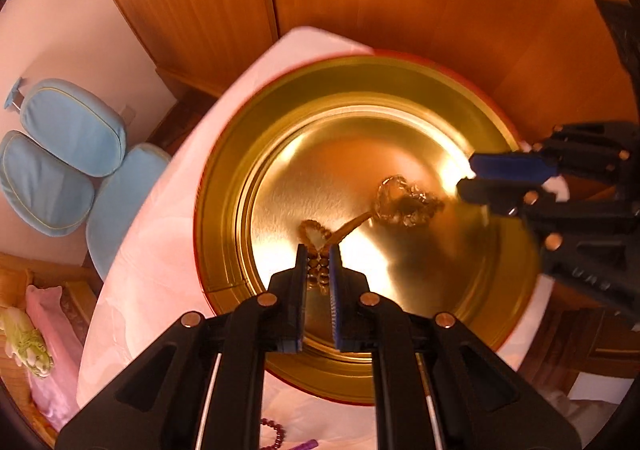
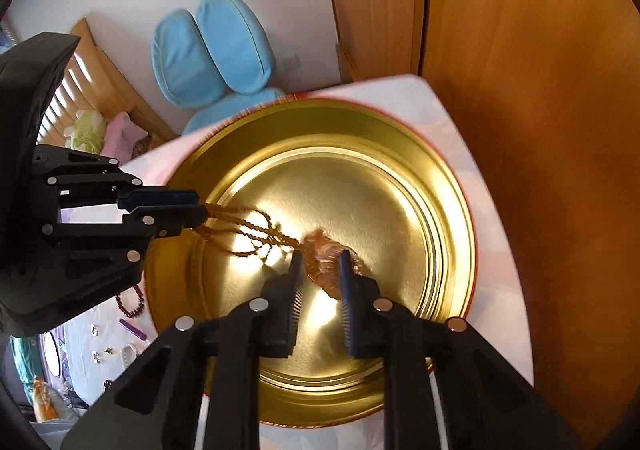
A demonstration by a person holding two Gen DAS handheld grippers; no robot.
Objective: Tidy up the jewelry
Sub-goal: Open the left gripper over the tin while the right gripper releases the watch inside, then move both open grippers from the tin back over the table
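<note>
Gold-coloured metal fills both views: a round tin (image 1: 224, 186) with a red outer rim sits on a tabletop (image 1: 160, 234) covered in pale pink cloth, and both tools point steeply down into it. The left tool (image 1: 319, 250) is clamped on a brown beaded necklace (image 1: 320, 230), whose beads show pinched between the narrow-set pads; a loop of beads pokes out past the fingertips. From there the strand runs across the tin's floor toward a heap at its other end – a translucent amber pendant cluster (image 2: 320, 250). The right tool (image 2: 320, 258) straddles that cluster, jaws standing a little apart on either side of it; whether the pads actually press on it I cannot tell. In the right wrist view the necklace hangs in several twisted strands from the left tool to the cluster, above the tin's bright floor.

Outside the tin, on the cloth, lie a dark red bead bracelet (image 2: 130, 300), a purple stick-shaped piece (image 2: 134, 329) and a few small pale trinkets (image 2: 96, 356). Beyond the tabletop stand a light blue padded chair (image 2: 216, 50) and wooden wardrobe doors (image 2: 520, 50)
</note>
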